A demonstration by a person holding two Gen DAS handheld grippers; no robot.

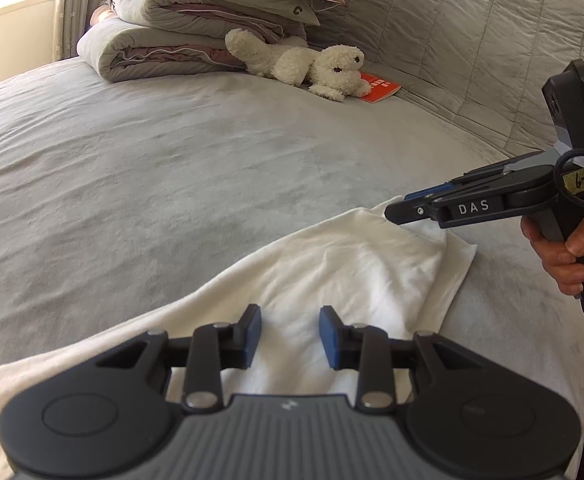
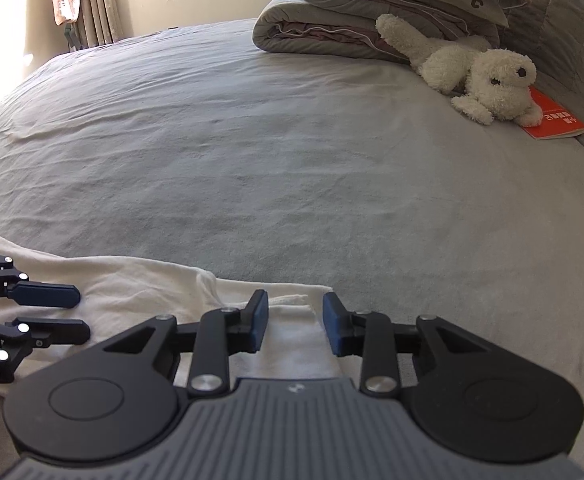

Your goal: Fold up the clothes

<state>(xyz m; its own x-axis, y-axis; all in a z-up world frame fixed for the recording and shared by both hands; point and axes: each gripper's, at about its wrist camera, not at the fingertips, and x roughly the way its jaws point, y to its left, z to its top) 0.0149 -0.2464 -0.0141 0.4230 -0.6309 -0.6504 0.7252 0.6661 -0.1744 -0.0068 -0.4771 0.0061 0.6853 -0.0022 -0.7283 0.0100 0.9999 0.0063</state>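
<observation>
White garment (image 1: 332,272) lies lengthwise along the bed's (image 1: 171,168) near edge, seemingly.

A garment (image 1: 352,264) lies flat on the near edge of the bed (image 1: 171,168); the left gripper (image 1: 289,338) hangs over its middle, the right gripper (image 2: 295,326) over its far right corner; at the bed's far end folded quilts (image 1: 179,36) are stacked, a plush toy (image 1: 312,66) lies before them, its head on a booklet (image 1: 380,88).

Soft white cloth garment (image 1: 344,268), matt
</observation>
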